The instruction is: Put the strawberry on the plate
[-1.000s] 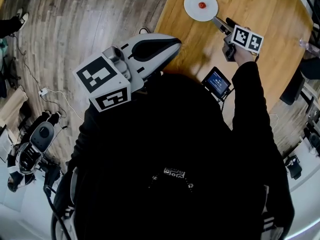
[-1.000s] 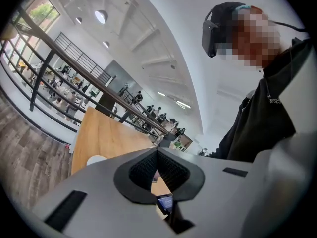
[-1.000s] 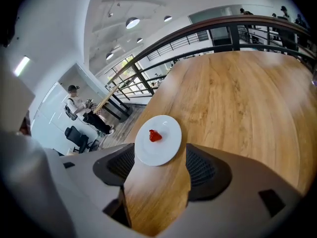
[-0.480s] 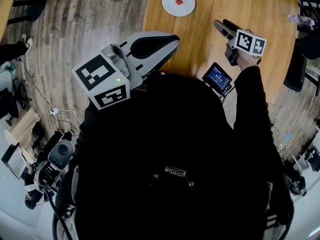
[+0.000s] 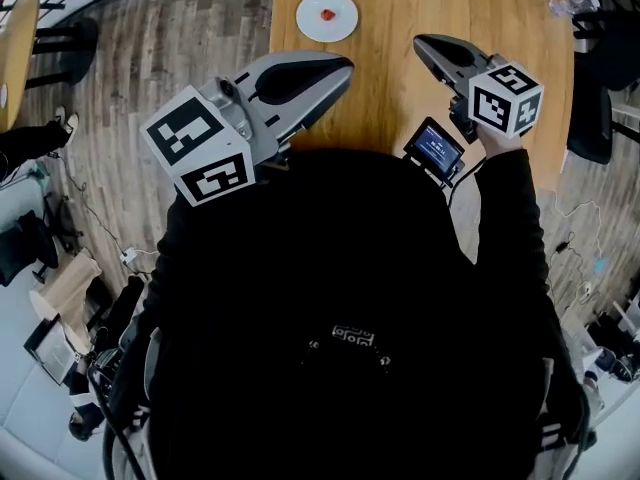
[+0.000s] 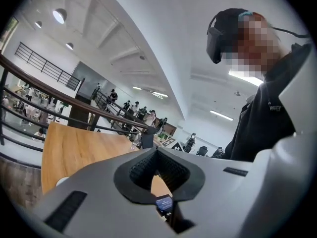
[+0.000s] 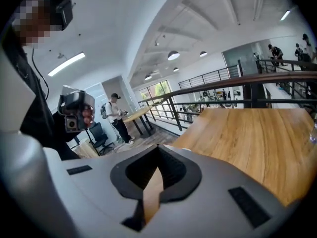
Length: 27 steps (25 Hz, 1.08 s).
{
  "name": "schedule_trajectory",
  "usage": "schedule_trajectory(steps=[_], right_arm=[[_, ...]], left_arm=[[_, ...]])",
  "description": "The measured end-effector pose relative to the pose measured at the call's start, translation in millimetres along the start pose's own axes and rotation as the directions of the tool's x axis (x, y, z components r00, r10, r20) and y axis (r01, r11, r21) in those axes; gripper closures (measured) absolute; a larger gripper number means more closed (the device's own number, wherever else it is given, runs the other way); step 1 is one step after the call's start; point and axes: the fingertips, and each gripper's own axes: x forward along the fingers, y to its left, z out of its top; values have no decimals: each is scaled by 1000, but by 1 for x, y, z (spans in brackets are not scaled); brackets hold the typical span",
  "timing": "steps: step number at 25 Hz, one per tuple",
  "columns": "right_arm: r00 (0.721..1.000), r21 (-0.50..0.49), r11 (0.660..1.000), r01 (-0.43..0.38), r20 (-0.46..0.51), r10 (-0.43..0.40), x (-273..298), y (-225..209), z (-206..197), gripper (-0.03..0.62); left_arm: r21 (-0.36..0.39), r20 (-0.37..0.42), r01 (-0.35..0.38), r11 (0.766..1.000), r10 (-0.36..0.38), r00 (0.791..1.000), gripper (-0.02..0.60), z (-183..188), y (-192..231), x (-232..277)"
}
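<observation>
A small red strawberry (image 5: 327,14) lies on the white plate (image 5: 343,25) at the far end of the wooden table (image 5: 400,78) in the head view. My right gripper (image 5: 421,43) is held over the table, well back and to the right of the plate, shut with nothing in it. In the right gripper view its jaws (image 7: 158,151) meet at the tip, with only the tabletop beyond them. My left gripper (image 5: 343,65) hovers by the table's near left edge, below the plate, shut and empty. In the left gripper view its jaws (image 6: 157,150) are likewise closed together.
A small lit screen (image 5: 437,148) sits below the right gripper, close to the person's body. A clear bottle (image 5: 565,6) lies at the table's far right, with a dark chair (image 5: 590,88) beside it. Wooden floor (image 5: 170,58) lies to the left.
My right gripper has drawn back from the plate toward the person and its jaws have closed empty. The strawberry stays on the plate. The left gripper has lifted slightly.
</observation>
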Motion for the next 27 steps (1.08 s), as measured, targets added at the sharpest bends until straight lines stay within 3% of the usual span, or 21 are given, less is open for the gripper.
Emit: schedule_trajectory(steps=[6, 10, 19, 27], right_arm=[[970, -65, 998, -23, 240, 38, -57, 47, 65, 577], [941, -97, 995, -29, 332, 60, -87, 78, 98, 577], [906, -151, 988, -23, 414, 84, -109, 97, 131, 577], [894, -202, 979, -32, 432, 118, -107, 90, 169, 577]], left_arm=[[62, 30, 19, 998, -21, 999, 583, 13, -19, 20], [72, 28, 22, 997, -24, 999, 583, 16, -21, 19], [106, 35, 23, 994, -27, 999, 583, 26, -20, 22], [101, 50, -28, 994, 23, 998, 583, 50, 16, 22]])
